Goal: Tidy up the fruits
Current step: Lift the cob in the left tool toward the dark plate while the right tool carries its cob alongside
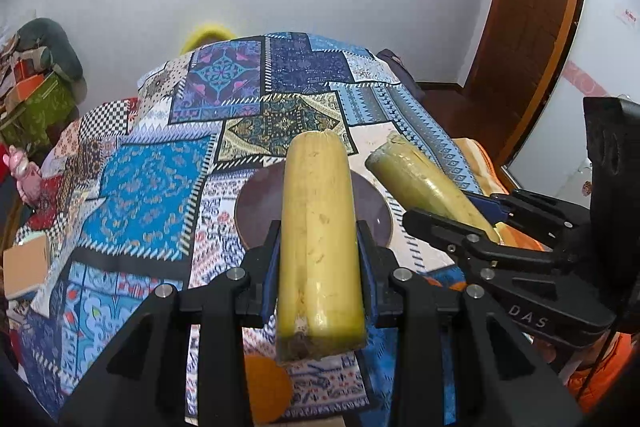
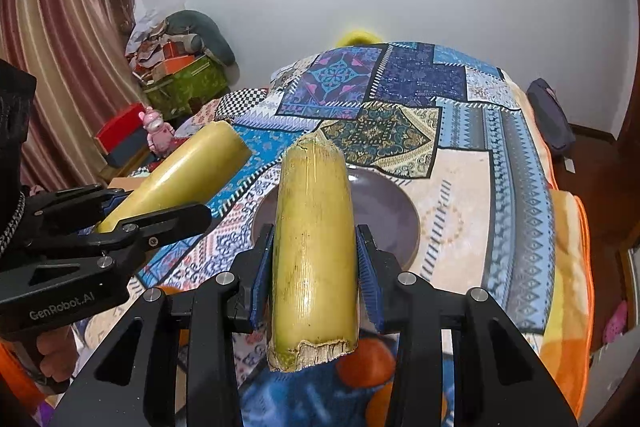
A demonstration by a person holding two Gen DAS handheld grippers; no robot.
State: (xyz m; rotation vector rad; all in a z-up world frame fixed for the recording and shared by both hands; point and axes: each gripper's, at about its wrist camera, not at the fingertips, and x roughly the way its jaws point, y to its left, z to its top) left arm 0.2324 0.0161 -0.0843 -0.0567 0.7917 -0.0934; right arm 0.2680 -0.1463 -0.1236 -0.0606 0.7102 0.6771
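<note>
**A:** Since both sugarcane pieces are up in the air right now, I'd guess they're about to go onto that plate. The left gripper [image 1: 320,247] is clenched on the paler sugarcane piece [image 1: 320,239], and the right gripper [image 2: 316,255] is clamped on the greener sugarcane piece [image 2: 314,251]. Each stick runs lengthwise between the jaws, pointing away from the camera, gripped around the middle, so neither end droops.

**B:** Makes sense. Why lengthwise though?

**A:** My read: a hard, smooth cylinder would roll if you pinched it near one end. The blue ridged pads [image 2: 370,279] squeeze the curved sides instead. The greener one is glossy, with fine lengthwise streaks and a frayed, fibrous cut end nearest the lens. The paler one looks waxier, with little scuffs and a rough brownish cut end.

**B:** And what's underneath?

**A:** The plate [image 2: 394,215], dull purple, round, shallow, is empty and sits below and beyond both sticks on a bed with a patchwork-print bedspread [image 1: 152,183], soft and a bit lumpy. Some oranges [image 2: 366,361] lie on the fabric close under the grippers, partly hidden. Both sticks are well clear of the plate, so nothing's placed yet.
</note>
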